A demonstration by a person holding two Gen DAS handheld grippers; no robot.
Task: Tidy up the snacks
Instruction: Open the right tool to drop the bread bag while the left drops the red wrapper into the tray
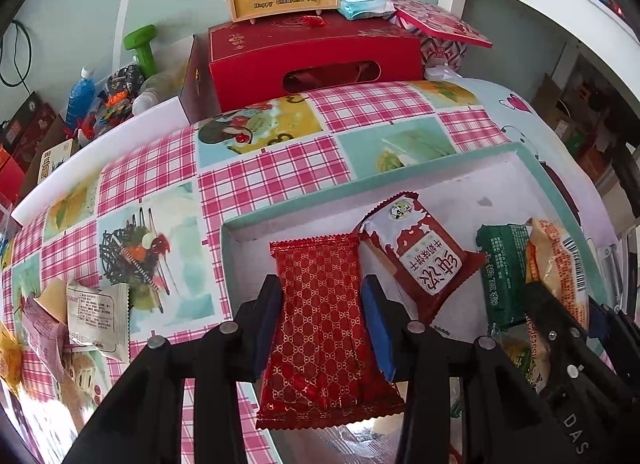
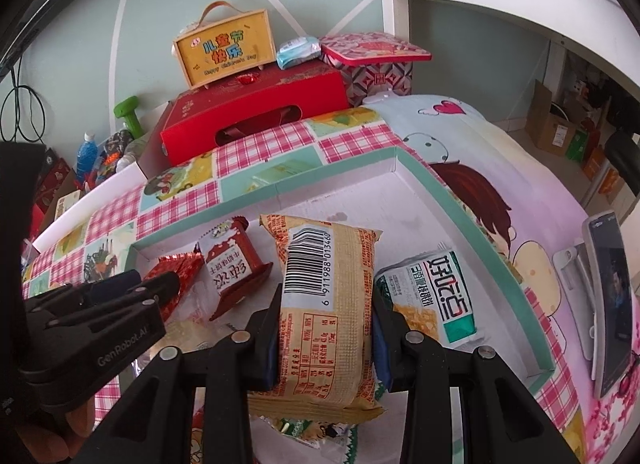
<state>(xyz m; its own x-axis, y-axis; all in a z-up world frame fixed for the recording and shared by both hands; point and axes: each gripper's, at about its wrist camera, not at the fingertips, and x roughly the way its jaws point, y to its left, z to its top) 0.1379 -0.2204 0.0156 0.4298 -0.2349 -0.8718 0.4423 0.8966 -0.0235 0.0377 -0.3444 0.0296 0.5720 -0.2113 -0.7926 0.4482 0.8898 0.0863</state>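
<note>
The left tool (image 1: 320, 296) clamps a red patterned snack packet (image 1: 320, 328) over the near left part of the teal-rimmed tray (image 1: 304, 199), while the right tool (image 2: 326, 304) is fully closed on a yellow barcoded packet (image 2: 328, 304) over that tray's middle (image 2: 460, 207), beside a green-and-white packet (image 2: 432, 296).

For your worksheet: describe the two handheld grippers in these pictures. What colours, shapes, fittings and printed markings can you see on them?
Both are black plastic. The left gripper has two flat fingers lined with blue pads, angular linkage bars and round silver pivot pins. The right gripper is built the same way. Seen from the right wrist camera, the left one's side reads "GenRobot.AI" in pale lettering. No cables or sleeves show.
</note>
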